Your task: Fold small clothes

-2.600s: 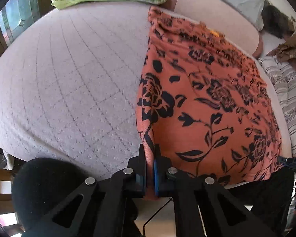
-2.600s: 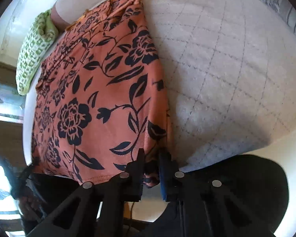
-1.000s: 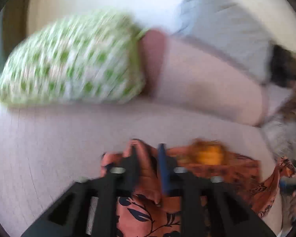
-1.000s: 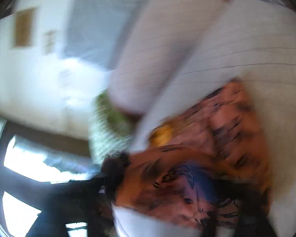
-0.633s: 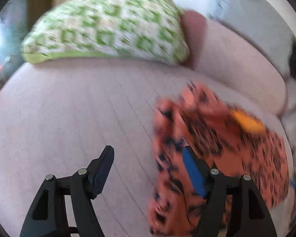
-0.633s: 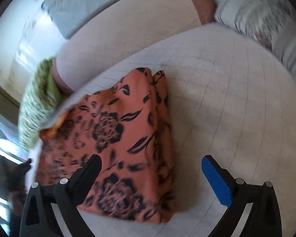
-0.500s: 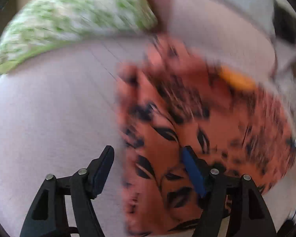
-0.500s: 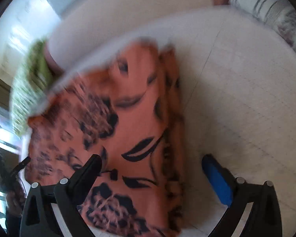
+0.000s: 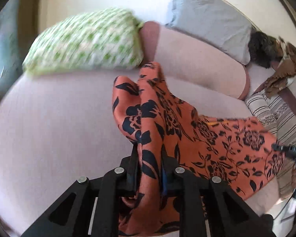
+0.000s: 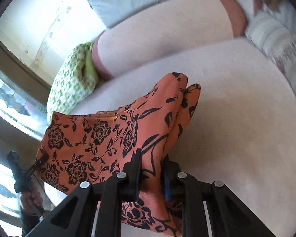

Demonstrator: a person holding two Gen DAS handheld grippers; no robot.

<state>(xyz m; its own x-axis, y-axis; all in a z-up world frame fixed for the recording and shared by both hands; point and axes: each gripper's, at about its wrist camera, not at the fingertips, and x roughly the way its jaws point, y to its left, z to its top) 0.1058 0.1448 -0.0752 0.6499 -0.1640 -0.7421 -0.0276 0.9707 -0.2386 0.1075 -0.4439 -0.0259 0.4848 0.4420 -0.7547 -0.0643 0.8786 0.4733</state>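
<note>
No readable text, label, brand or number shows anywhere.

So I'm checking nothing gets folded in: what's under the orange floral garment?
Around the orange floral garment only the pale quilted bed cover shows. Whatever lies directly beneath the cloth is covered and cannot be seen.

Orange cloth (image 9: 217, 144) with black flowers, pale pink quilted cover (image 9: 49, 128), green-and-white checked pillow (image 9: 88, 43), grey pillow (image 9: 211, 23), striped cushion (image 9: 276, 114)
</note>
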